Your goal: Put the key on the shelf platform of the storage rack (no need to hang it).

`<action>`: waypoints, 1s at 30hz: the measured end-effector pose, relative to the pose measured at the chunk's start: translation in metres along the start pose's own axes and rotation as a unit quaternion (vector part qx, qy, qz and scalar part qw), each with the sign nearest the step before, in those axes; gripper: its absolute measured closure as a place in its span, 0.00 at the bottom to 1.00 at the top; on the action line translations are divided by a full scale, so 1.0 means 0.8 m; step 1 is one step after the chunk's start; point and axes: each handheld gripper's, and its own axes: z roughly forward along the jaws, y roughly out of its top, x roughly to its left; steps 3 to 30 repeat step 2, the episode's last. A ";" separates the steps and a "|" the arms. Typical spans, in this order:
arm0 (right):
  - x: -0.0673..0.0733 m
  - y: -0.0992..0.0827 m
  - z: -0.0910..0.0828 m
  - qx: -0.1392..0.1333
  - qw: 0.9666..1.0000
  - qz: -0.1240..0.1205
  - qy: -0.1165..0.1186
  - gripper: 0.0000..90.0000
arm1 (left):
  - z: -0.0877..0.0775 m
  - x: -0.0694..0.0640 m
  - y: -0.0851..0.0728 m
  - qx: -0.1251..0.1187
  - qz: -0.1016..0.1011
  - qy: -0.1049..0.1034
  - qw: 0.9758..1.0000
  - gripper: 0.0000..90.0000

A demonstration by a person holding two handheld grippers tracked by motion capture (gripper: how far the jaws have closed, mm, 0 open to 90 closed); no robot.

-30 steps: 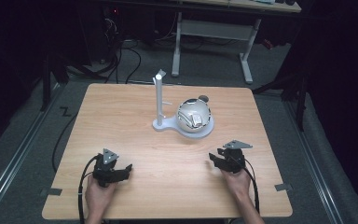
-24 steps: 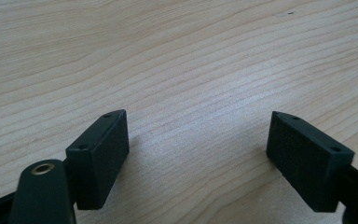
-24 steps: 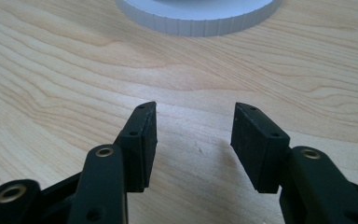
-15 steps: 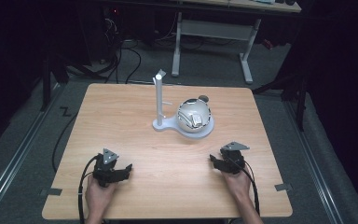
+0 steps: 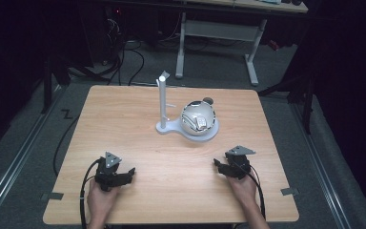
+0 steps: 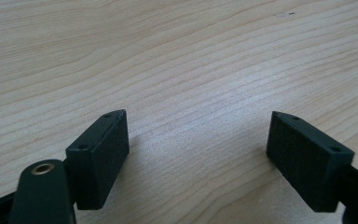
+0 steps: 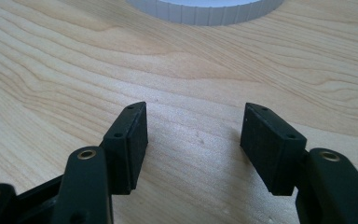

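Two grippers are parked near the front edge of the light wooden table [image 5: 124, 109], and nothing has been picked up yet, so I'd call this the very start, the get-ready bit.

Going left to right: the left gripper [image 5: 129, 172] sits low over bare wood with a hand wrapped round it, jaws spread wide and empty, as the left gripper view [image 6: 198, 154] makes plain. Further in, past the middle of the table, there's a white stand [image 5: 162, 102], a thin upright post on a flat rounded base. On that same base, just beside the post, rests a shiny silver ball-shaped thing [image 5: 198, 118] with a small dark knob behind it; can't tell what it is. Then the right gripper [image 5: 218, 165], well apart from the ball, aimed toward it. Its jaws have just been opening and now stand fully apart with nothing between them, and the right gripper view [image 7: 193, 140] catches the ridged white rim of the base at the top.

My guess for the next move: the right hand travels forward to the ball and lines up around it. It's round and glossy, so a centred grip looks important.
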 end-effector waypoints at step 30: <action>0.000 0.000 0.000 0.000 1.000 0.001 0.001 0.46 | 0.000 0.000 0.000 0.000 0.000 0.000 1.000 0.24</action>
